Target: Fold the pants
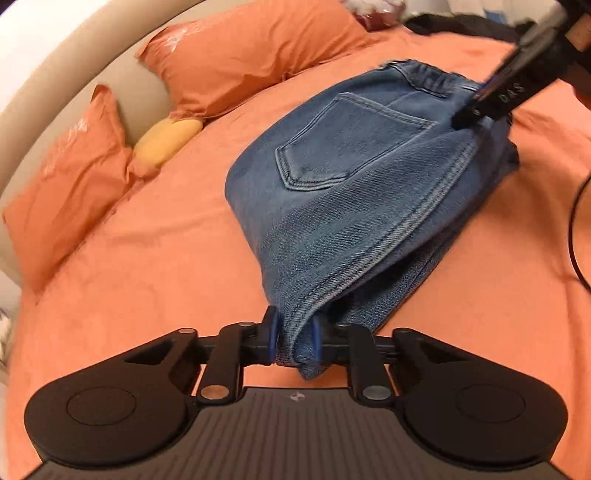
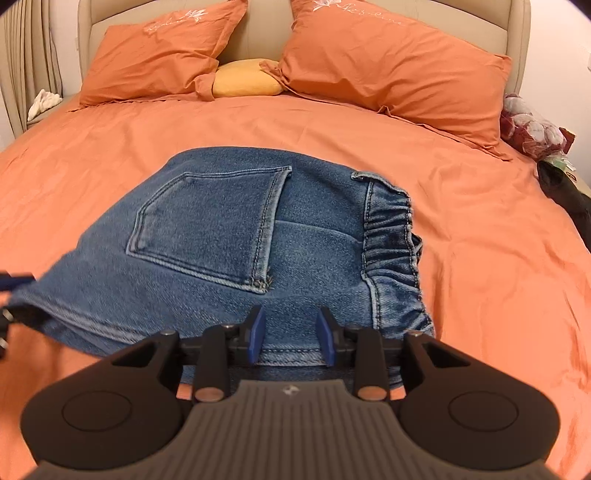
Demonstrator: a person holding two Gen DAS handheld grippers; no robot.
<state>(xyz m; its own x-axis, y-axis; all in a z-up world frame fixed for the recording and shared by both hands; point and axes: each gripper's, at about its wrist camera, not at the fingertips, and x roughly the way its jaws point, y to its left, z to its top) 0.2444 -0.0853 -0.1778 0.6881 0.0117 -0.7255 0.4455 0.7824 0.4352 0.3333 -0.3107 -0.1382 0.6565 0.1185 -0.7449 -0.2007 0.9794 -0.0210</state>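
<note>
Folded blue jeans (image 1: pixel 351 177) lie on the orange bedsheet (image 1: pixel 147 258), back pocket up, with the elastic waistband (image 2: pixel 391 236) at the right in the right wrist view. My left gripper (image 1: pixel 293 332) is shut on a thick folded edge of the denim, which bunches between the blue pads. That gripper also shows at the left edge of the right wrist view (image 2: pixel 14 291), at the jeans' (image 2: pixel 221 240) corner. My right gripper (image 2: pixel 291 332) stands open over the near edge below the waistband, with flat denim between its spread pads. Its fingertips (image 1: pixel 467 116) rest at the waistband end in the left wrist view.
Two orange pillows (image 2: pixel 155 55) (image 2: pixel 391 62) and a yellow cushion (image 2: pixel 245 79) lean on the beige headboard (image 2: pixel 258 29). A bag of red and white items (image 2: pixel 528 129) and dark clothing (image 2: pixel 561 184) lie at the bed's right edge. A black cable (image 1: pixel 574 229) hangs there.
</note>
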